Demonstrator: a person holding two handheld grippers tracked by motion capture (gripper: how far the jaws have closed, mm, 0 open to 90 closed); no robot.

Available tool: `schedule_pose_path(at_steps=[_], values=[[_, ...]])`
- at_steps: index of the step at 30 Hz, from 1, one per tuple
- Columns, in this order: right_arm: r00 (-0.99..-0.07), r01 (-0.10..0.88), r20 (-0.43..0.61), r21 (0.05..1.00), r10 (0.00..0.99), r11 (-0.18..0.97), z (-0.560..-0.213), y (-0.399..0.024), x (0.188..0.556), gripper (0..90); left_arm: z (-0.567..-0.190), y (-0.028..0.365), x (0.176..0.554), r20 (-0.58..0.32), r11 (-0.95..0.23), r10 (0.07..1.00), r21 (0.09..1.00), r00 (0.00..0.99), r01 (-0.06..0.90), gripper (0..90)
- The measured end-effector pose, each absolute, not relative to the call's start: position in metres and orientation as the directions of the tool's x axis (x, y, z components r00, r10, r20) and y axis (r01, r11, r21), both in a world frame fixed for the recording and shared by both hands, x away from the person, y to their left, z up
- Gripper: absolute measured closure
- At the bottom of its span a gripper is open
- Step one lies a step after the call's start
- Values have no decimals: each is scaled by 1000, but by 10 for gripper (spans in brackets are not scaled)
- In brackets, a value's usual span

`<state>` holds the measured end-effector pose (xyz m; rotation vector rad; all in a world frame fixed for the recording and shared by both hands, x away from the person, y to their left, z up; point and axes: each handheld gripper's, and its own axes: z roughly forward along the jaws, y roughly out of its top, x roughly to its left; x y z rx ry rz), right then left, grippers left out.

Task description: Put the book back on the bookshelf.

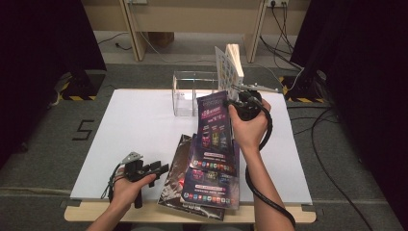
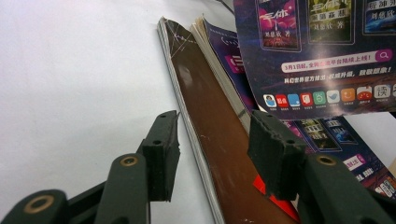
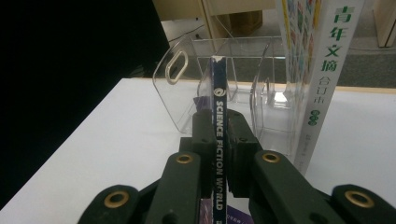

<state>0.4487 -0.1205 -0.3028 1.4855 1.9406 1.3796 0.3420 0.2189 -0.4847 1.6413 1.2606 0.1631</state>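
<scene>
Nearest the high camera, the person's left hand holds the left gripper (image 1: pixel 156 169) low over the near left part of the white table (image 1: pixel 139 125), jaws apart and holding nothing, beside a stack of magazines (image 1: pixel 179 185) at the near edge. Further in, the right gripper (image 1: pixel 230 102) lifts a purple magazine (image 1: pixel 211 144) by its spine, so the cover hangs down over the stack. Behind it stands a clear acrylic rack (image 1: pixel 190 91) with a white book (image 1: pixel 230 67) upright at its right.

From the left gripper view, the open jaws frame the brown-covered magazine (image 2: pixel 219 140) on the stack; the purple magazine (image 2: pixel 322 51) hangs above.

From the right gripper view, the jaws are clamped on the magazine's spine (image 3: pixel 218 140), lettered "Science Fiction World", with the rack (image 3: pixel 219 70) just ahead and the white book (image 3: pixel 322 79) to its right.
</scene>
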Motion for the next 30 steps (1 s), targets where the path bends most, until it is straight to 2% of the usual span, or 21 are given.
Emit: schedule_pose_path(at_steps=[30], values=[[-401, 519, 264, 854, 877, -20, -289, -114, 459, 845, -484, 219, 343, -442, 66, 778, 764, 446, 642, 523]])
